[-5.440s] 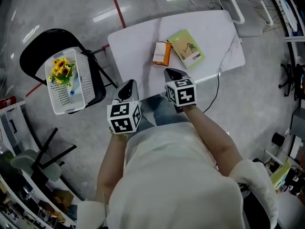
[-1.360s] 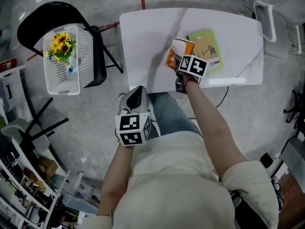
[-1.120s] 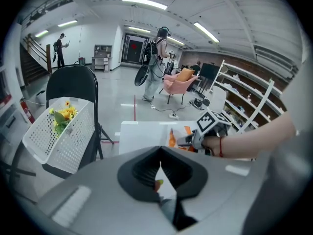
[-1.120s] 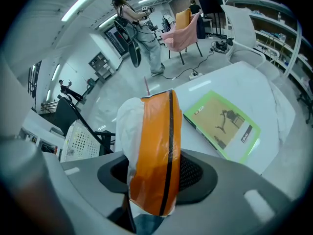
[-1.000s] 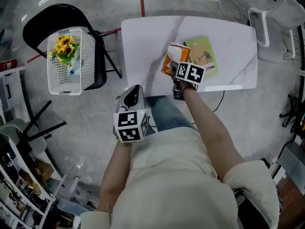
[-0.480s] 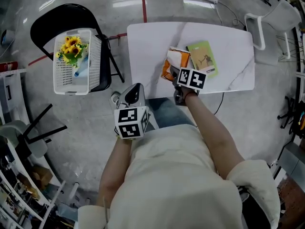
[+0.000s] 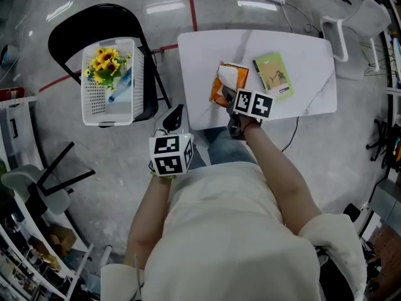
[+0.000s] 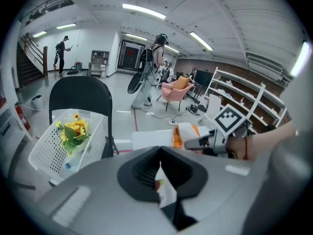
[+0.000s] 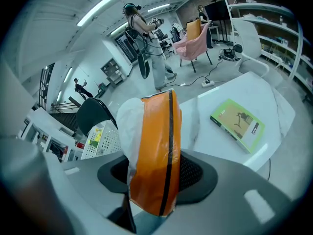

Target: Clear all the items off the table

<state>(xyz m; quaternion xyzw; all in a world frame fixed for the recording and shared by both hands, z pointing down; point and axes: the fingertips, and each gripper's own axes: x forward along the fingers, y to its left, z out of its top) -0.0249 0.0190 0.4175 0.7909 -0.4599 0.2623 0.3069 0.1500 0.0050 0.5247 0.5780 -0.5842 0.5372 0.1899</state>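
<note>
Orange packet is gripped in the right gripper's fingers over the surface at frame centre. The left gripper's fingers are closed, empty. Flowers lie in the basket at upper left; the packet and the green book are left to clear.
</note>
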